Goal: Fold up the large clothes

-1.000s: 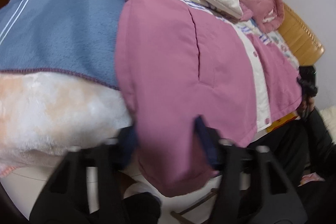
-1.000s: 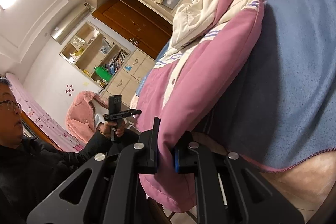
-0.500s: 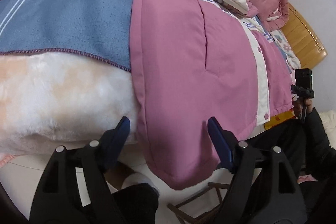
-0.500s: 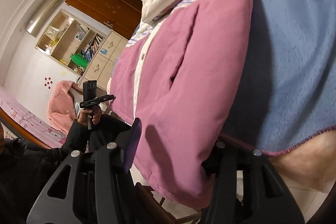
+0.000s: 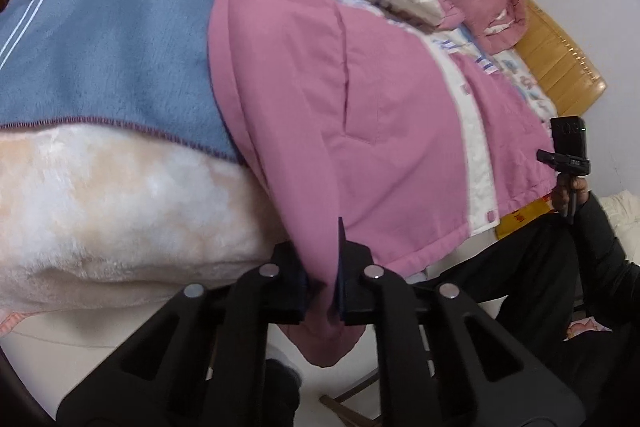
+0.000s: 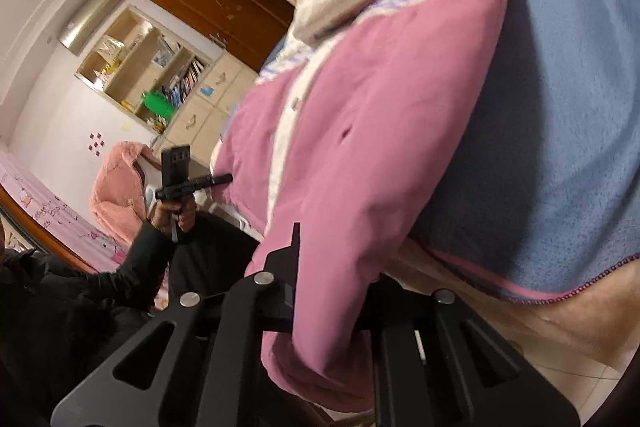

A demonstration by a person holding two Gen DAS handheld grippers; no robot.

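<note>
Grab step: pink jacket [image 5: 360, 99] lies mid-frame on the bed, hem hanging off. Left hand-held gripper [image 5: 322, 291] is clamped on the hem; right hand-held gripper [image 6: 328, 291] sits apart around it. Next: right pinches, then both lift together.

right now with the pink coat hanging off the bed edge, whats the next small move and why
Probably close the right gripper on the sleeve. The left gripper is already clamped on the pink coat, but the right one's jaws stand wide around the hanging fabric, so a lift now would likely be lopsided.
</note>
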